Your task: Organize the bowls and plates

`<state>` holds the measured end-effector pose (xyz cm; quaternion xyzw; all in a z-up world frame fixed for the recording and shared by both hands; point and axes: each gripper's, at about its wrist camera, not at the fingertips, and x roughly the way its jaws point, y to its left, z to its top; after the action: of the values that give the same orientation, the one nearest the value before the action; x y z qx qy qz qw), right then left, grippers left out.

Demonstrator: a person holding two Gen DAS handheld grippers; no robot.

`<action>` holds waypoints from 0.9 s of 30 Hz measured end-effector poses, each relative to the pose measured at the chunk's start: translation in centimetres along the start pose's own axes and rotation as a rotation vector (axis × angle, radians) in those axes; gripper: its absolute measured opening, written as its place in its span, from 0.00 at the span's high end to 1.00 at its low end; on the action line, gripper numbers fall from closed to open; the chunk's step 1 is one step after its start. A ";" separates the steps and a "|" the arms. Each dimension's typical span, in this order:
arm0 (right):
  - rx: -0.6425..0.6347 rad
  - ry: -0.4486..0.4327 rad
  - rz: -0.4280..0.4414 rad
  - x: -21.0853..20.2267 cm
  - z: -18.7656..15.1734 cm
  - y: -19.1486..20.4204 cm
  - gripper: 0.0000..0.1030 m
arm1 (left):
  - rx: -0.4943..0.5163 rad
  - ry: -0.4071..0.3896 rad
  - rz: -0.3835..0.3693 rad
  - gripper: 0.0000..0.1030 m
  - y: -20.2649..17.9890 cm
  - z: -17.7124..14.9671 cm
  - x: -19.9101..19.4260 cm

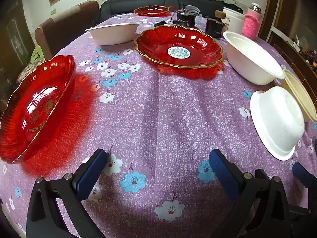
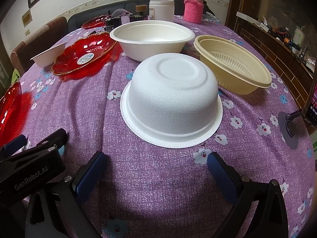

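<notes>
My left gripper (image 1: 158, 170) is open over the purple flowered tablecloth, holding nothing. A red scalloped plate (image 1: 37, 107) lies to its left and a gold-rimmed red plate (image 1: 179, 46) with a sticker lies ahead. A third red plate (image 1: 151, 10) sits far back. My right gripper (image 2: 156, 170) is open just short of an upside-down white bowl (image 2: 171, 101). Behind that bowl stand an upright white bowl (image 2: 151, 37) and a beige bowl (image 2: 233, 67). Another white bowl (image 1: 114, 32) sits at the back left.
A white tub (image 2: 161, 9), a pink knitted bottle (image 2: 194, 6) and black devices (image 1: 185, 18) stand at the table's far end. A phone on a stand (image 2: 291, 127) is at the right edge. Chairs and a dark sofa (image 1: 138, 4) ring the table.
</notes>
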<state>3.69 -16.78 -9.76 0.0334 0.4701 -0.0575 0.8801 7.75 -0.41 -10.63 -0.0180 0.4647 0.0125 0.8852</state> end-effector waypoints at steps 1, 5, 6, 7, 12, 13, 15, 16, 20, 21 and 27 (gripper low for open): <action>0.000 0.000 0.000 0.0 0.0 0.0 0.00 | -0.005 -0.014 -0.011 0.00 0.1 -0.1 -0.4; -0.016 -0.012 -0.012 -0.4 -0.2 0.2 0.00 | 0.011 -0.166 -0.040 0.00 0.2 -0.3 -5.1; -0.023 -0.021 -0.018 -0.6 -0.3 0.4 0.00 | 0.013 -0.191 -0.049 0.00 0.3 -0.3 -6.2; -0.030 -0.030 -0.021 -0.9 -0.4 0.5 0.00 | 0.009 -0.229 -0.070 0.00 0.6 -0.2 -8.0; -0.046 -0.115 -0.017 -3.8 -0.6 0.9 0.00 | -0.033 -0.483 -0.192 0.00 3.2 -0.2 -17.5; -0.040 -0.146 -0.014 -4.7 -0.6 0.9 0.00 | -0.034 -0.513 -0.199 0.00 3.7 -0.2 -18.7; -0.029 -0.219 -0.006 -6.8 -0.7 0.8 0.00 | -0.014 -0.550 -0.206 0.00 4.5 0.1 -21.1; -0.023 -0.268 0.001 -8.1 -0.7 0.8 0.00 | -0.007 -0.560 -0.194 0.00 4.8 0.2 -21.9; -0.015 -0.420 0.051 -11.9 -0.8 1.1 0.00 | -0.021 -0.622 -0.165 0.00 6.6 1.0 -25.2; -0.017 -0.454 0.056 -12.9 -0.6 1.3 0.00 | -0.022 -0.645 -0.162 0.00 7.2 1.5 -26.4; -0.030 -0.562 0.066 -18.1 2.7 2.3 0.00 | 0.058 -0.766 -0.094 0.00 8.4 5.7 -33.6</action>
<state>-3.73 -13.51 6.78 0.0184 0.2071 -0.0291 0.9777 -6.96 8.10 20.05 -0.0084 0.0994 -0.0353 0.9944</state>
